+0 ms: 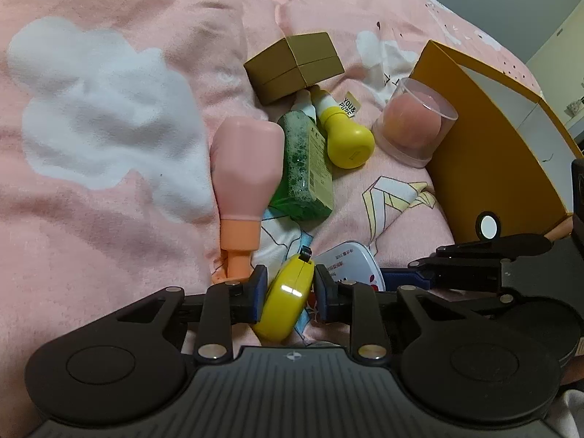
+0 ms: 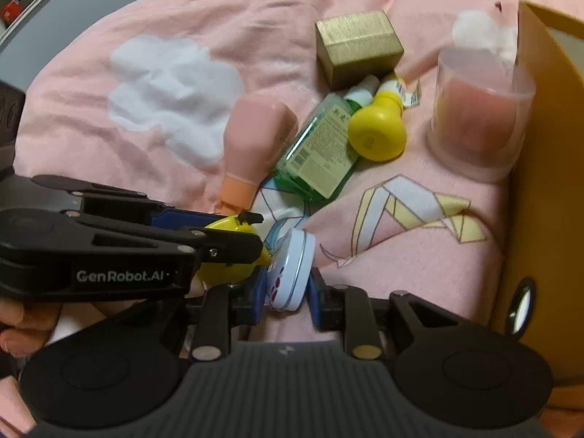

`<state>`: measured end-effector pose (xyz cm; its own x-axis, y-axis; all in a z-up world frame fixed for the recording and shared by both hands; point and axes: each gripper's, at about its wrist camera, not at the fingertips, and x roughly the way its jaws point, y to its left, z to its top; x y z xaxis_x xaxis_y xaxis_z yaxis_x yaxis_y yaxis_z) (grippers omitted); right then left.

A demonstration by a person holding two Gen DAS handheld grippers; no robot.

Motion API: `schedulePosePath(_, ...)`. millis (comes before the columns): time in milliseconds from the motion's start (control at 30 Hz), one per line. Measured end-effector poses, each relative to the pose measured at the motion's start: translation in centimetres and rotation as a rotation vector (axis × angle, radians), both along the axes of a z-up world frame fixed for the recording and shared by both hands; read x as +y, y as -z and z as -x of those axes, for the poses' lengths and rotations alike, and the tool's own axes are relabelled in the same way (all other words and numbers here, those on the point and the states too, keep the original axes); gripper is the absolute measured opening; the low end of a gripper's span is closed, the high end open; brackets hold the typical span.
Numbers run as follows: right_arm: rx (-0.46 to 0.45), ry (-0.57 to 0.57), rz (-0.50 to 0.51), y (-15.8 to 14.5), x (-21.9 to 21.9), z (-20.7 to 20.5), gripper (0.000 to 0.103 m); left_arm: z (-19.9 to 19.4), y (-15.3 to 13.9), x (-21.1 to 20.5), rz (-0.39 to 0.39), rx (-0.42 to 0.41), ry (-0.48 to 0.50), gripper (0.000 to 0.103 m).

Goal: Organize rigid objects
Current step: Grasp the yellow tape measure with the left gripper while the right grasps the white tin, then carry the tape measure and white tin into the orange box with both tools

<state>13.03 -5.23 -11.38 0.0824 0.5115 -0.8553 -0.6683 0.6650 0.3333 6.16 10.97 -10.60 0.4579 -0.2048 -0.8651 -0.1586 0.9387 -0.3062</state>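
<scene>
The left gripper (image 1: 290,288) is squeezed tight on a round yellow tape measure (image 1: 283,301). The tape measure stands on its thin edge between the two blue pads, with its little black tab (image 1: 306,252) pointing up and away. The right gripper (image 2: 286,286) is squeezed tight on a small white tin (image 2: 292,268). The tin also stands on its edge, tipped a bit, with its flat lid facing left. The two held things sit just beside each other, low on the pink blanket (image 1: 109,219).

Farther up the blanket lies a little heap. The pink bottle (image 1: 246,162) lies flat with its orange cap (image 1: 241,235) pointing toward the grippers. The green bottle (image 1: 304,168) lies next to it, touching it, with its white cap pointing away. The yellow bulb-shaped bottle (image 1: 348,138) lies with its fat end toward the grippers. A gold box (image 1: 294,67) rests at the far end of the heap. A clear cup with a pink sponge (image 1: 414,120) leans near the orange box (image 1: 492,138) on the right.

The left view shows the red writing on the tin's lid. The right view shows the label on the green bottle (image 2: 321,153), the left gripper from the side, and part of a hand (image 2: 22,325) holding it.

The blanket is wide open on the left, over the white cloud patch (image 1: 98,109). On the right, the orange box wall stands close.
</scene>
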Motion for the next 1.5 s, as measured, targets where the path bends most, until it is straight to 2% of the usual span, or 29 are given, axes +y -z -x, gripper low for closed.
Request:
schedulePosePath(367,-0.176,-0.027,0.015,-4.0,-0.6,2.2,0.017,1.5,-2.6,-0.5,-0.031,-0.087,-0.018,0.022)
schedulePosePath(567,-0.255,0.007,-0.047,-7.5,-2.1,2.2,0.017,1.9,-4.6,-0.9,-0.041,-0.148,-0.04,0.022)
schedulePosePath(900,-0.38,0.093,-0.124,-13.7,-5.5,1.6,0.017,1.2,-9.2,-2.8,0.024,-0.287,-0.029,0.022)
schedulePosePath(1100,-0.482,0.154,-0.064,-16.4,-8.3,0.5,0.017,-0.6,-12.1,-6.4,0.071,-0.375,0.049,0.022)
schedulePosePath(1300,-0.485,0.226,0.049,-16.2,-12.2,-1.8,0.017,-3.7,-13.2,-10.9,0.139,-0.416,0.148,0.022)
schedulePosePath(1400,-0.449,0.255,0.097,-15.4,-14.0,-3.1,0.017,-5.4,-12.9,-12.7,0.161,-0.406,0.182,0.022)
schedulePosePath(1500,-0.375,0.292,0.123,-14.1,-15.9,-4.6,0.017,-6.9,-12.1,-14.3,0.153,-0.383,0.22,0.022)
